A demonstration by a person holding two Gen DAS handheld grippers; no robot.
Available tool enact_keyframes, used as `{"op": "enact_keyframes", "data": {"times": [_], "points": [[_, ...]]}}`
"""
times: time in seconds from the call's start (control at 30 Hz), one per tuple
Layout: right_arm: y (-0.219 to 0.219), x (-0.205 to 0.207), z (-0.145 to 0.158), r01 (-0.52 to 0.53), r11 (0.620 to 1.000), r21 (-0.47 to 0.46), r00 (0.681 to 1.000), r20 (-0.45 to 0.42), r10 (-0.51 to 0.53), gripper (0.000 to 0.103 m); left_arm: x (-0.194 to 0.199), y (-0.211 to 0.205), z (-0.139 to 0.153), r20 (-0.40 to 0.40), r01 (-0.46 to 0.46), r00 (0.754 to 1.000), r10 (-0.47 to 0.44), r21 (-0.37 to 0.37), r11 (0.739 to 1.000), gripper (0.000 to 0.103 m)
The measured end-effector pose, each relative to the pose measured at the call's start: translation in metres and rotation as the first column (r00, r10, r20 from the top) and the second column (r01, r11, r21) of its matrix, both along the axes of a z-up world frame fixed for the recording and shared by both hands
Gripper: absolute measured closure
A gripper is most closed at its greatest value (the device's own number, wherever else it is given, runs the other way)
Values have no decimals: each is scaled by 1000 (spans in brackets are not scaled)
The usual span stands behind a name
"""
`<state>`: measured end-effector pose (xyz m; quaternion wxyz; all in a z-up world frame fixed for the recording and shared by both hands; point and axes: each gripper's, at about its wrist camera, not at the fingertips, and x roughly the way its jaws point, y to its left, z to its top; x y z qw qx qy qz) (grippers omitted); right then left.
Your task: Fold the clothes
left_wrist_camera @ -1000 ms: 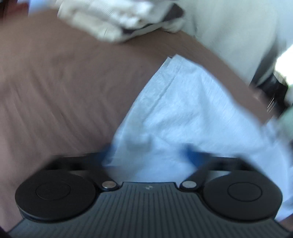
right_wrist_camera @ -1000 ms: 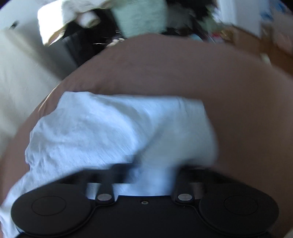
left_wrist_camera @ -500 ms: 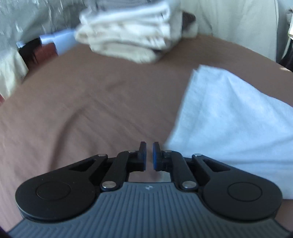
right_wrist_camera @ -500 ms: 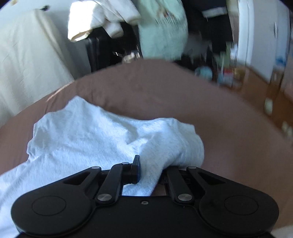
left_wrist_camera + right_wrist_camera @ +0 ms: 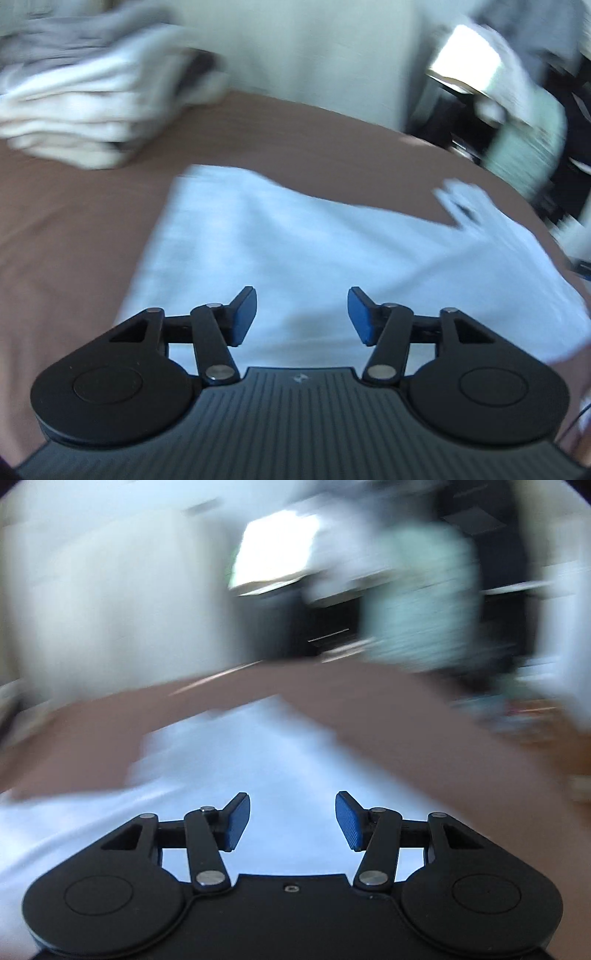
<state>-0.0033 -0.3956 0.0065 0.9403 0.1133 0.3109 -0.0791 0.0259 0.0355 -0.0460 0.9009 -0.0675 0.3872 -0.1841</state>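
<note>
A pale blue-white garment (image 5: 295,251) lies folded flat on the brown bed sheet (image 5: 66,229). Over its near edge hovers my left gripper (image 5: 302,315), open, its blue pads apart with nothing between them. In the right wrist view the same garment (image 5: 258,753) stretches away, blurred by motion. My right gripper (image 5: 292,819) stands open above it, holding nothing. A sleeve or corner of the garment (image 5: 461,206) sticks up at the far right.
A stack of folded cream and grey clothes (image 5: 92,110) sits at the back left of the bed. Beyond the bed's far edge are a pale wall, a dark rack (image 5: 332,627) and a hanging mint-green cloth (image 5: 417,598).
The right gripper let go of the garment fold and opened. The left gripper went from shut to open and moved over the garment. Both views swung upward.
</note>
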Motion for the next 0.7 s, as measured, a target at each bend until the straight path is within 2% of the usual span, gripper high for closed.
{"op": "enact_keyframes", "data": {"times": [0.03, 0.07, 0.1, 0.13, 0.17, 0.2, 0.23, 0.3, 0.43, 0.57, 0.63, 0.7], "points": [[12, 13, -2, -141, 988, 56, 989, -43, 143, 46, 10, -11, -4, -31, 42, 999, -42, 18, 999, 44], [27, 26, -4, -273, 958, 91, 956, -86, 280, 46, 21, -22, -8, -65, 71, 996, -68, 41, 997, 44], [42, 39, -6, -386, 916, 107, 909, -129, 398, 45, 31, -32, -13, -100, 100, 991, -93, 63, 993, 44], [58, 50, -8, -475, 876, 87, 857, -178, 483, 44, 44, -39, -20, -131, 94, 988, -81, 96, 991, 44], [72, 62, -11, -544, 836, 65, 809, -225, 544, 41, 55, -42, -26, -126, 57, 991, -39, 141, 988, 44], [83, 74, -17, -585, 810, 36, 776, -265, 572, 41, 66, -44, -31, -101, 11, 995, 8, 187, 982, 44], [89, 84, -22, -606, 796, 14, 760, -288, 583, 41, 75, -46, -35, -76, -21, 996, 39, 234, 972, 44], [85, 99, -32, -584, 812, -11, 782, -277, 559, 42, 93, -48, -41, -24, -70, 996, 82, 328, 942, 42], [79, 131, -52, -538, 841, -60, 823, -253, 508, 41, 118, -48, -36, -40, -100, 992, 121, 355, 930, 40], [71, 160, -69, -492, 864, -107, 859, -223, 461, 39, 127, -53, -25, -7, -98, 994, 111, 420, 902, 38], [64, 161, -66, -465, 869, -167, 880, -192, 434, 39, 123, -54, -15, 22, -103, 994, 104, 434, 895, 40], [53, 163, -62, -428, 877, -219, 902, -172, 397, 41, 108, -55, 1, 53, -84, 996, 68, 381, 921, 39]]}}
